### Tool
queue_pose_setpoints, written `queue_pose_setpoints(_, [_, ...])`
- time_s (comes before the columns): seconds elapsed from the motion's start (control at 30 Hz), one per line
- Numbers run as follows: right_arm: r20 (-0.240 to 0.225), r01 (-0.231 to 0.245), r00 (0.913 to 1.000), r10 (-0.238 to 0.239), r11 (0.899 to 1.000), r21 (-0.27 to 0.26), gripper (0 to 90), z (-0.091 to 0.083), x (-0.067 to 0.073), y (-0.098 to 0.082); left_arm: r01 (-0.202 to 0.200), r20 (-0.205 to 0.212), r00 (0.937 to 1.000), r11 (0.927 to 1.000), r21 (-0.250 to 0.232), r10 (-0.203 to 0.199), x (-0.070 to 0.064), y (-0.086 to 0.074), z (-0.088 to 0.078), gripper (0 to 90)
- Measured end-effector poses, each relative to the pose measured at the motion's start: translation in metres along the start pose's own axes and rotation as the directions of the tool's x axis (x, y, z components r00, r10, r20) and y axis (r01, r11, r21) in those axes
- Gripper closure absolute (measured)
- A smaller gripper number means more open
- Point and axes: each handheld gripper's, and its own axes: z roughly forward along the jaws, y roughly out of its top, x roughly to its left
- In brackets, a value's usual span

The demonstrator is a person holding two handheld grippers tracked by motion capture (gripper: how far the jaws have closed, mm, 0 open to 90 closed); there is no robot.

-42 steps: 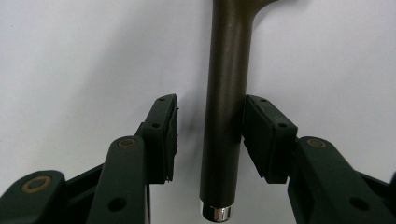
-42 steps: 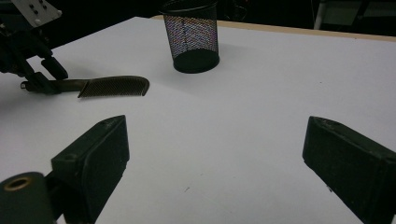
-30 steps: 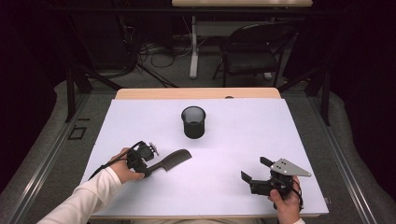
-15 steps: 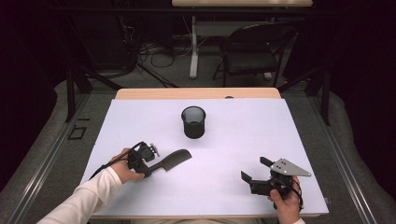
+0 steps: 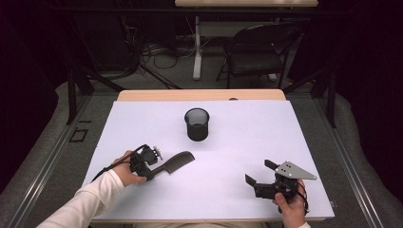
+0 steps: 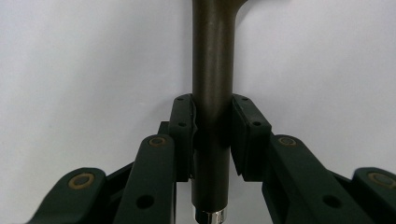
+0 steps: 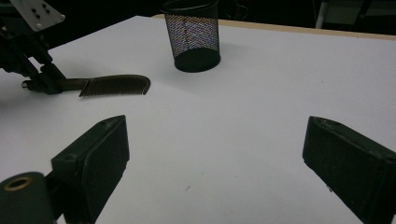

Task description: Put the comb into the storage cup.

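While the comb (image 5: 175, 162) lies flat on the white counter (image 5: 237, 142), the left hand-held gripper (image 5: 151, 164) has its 2 pads set on either side of the comb's round handle, near the handle's end. Its jaws have just been closing on that handle; in the left gripper view the left pad (image 6: 183, 122) touches the shaft and the right pad (image 6: 246, 122) sits right against it, so I read this as a pinch on the comb.

Handling judgement: comb looks like hard dark plastic, light and stiff, unlikely to bend or break under this grip. Smooth round shaft could roll or pivot between flat pads, and the toothed end would swing down when lifted. A hold nearer the point where handle meets teeth would balance better; the present hold gives reach for dropping it, teeth first, into the mesh cup (image 5: 196, 124), which stands upright well apart, toward the far side.

Right hand-held gripper (image 5: 259, 176): jaws spread wide, nothing between them, resting near the counter's near right edge.
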Motion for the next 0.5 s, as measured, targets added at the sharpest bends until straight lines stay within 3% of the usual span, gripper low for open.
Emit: queue_pose_setpoints(0.5, [0.0,0.0,1.0,0.0,1.0,0.001,7.3,0.0,0.0,0.0,0.005,0.0,1.0,1.0,-0.002,-0.005,-0.0003,0.0,0.0,72.4])
